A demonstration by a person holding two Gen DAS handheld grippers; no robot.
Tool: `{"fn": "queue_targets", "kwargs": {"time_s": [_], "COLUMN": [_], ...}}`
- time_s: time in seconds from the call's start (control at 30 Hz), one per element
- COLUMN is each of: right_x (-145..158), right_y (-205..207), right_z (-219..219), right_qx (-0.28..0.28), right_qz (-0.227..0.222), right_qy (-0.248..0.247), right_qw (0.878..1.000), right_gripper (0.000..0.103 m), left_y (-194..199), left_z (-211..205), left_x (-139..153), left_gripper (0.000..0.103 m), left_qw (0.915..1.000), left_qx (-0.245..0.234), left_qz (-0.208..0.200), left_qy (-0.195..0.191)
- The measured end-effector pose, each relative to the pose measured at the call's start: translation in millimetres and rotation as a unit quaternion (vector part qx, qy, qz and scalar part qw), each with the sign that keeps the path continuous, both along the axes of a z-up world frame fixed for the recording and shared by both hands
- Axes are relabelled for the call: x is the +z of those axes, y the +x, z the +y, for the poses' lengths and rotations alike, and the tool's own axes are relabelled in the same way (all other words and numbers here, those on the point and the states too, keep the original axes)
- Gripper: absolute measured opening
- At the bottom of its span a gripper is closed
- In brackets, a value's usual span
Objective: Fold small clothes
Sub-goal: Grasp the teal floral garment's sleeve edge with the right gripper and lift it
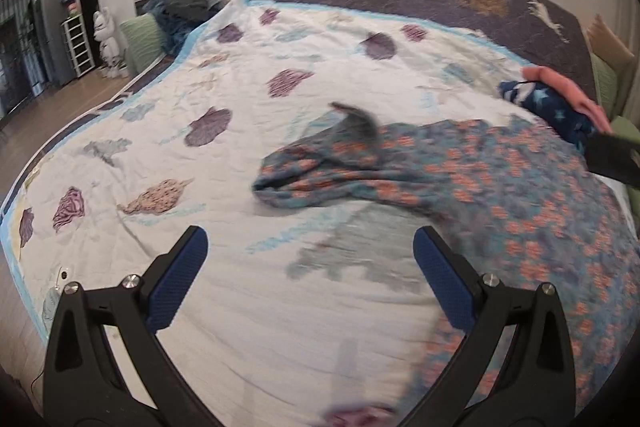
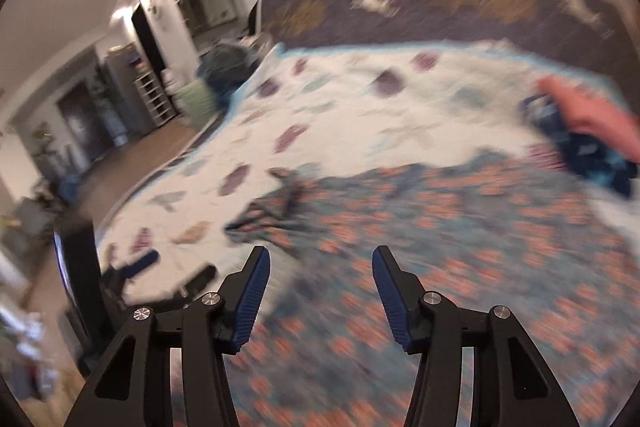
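ahead of both grippers, on the quilt [image 1: 280,307], lies a floral garment [image 1: 460,171], rumpled and not yet folded. the left gripper [image 1: 310,267] hangs wide and empty, the garment ahead and to its right. the right gripper [image 2: 320,287] hangs wide and empty over the cloth. beyond, to the right, sits a blue and pink pile [image 1: 560,99]. i judge this the spreading step: next, each takes an edge and pulls it flat.
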State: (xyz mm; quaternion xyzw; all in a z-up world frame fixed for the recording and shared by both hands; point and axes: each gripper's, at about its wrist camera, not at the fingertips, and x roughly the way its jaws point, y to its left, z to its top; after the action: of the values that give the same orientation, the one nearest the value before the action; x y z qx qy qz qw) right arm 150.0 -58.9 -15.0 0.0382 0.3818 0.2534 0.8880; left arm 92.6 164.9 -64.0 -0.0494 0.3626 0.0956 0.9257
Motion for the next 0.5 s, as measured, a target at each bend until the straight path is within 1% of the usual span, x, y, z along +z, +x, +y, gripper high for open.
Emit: {"fn": "queue_targets", "kwargs": {"time_s": [0.03, 0.07, 0.13, 0.23, 0.33, 0.4, 0.5], "right_x": [-7, -15, -33, -63, -87, -97, -103], "right_y": [20, 37, 66, 104, 133, 147, 156], "right_z": [13, 25, 54, 86, 98, 107, 118], "right_qx": [0.011, 0.019, 0.030, 0.031, 0.022, 0.023, 0.029], "right_qz": [0.029, 0.053, 0.087, 0.121, 0.157, 0.176, 0.180], "right_qy": [0.007, 0.006, -0.012, -0.035, -0.032, -0.013, -0.010], "right_qw": [0.999, 0.998, 0.996, 0.992, 0.987, 0.984, 0.983], "right_gripper": [0.062, 0.067, 0.068, 0.069, 0.069, 0.069, 0.069], "left_y": [4, 6, 10, 15, 20, 24, 34], "left_z": [8, 15, 32, 54, 66, 69, 73], "left_x": [-4, -7, -12, -16, -18, -21, -29], "left_gripper": [0.102, 0.102, 0.102, 0.102, 0.102, 0.102, 0.102], "left_qw": [1.0000, 0.9999, 0.9995, 0.9985, 0.9977, 0.9976, 0.9971], "left_qx": [0.005, 0.010, 0.024, 0.040, 0.050, 0.052, 0.054], "left_qz": [0.005, 0.009, 0.013, 0.016, 0.019, 0.021, 0.032], "left_qy": [-0.002, -0.003, -0.013, -0.033, -0.042, -0.040, -0.043]}}
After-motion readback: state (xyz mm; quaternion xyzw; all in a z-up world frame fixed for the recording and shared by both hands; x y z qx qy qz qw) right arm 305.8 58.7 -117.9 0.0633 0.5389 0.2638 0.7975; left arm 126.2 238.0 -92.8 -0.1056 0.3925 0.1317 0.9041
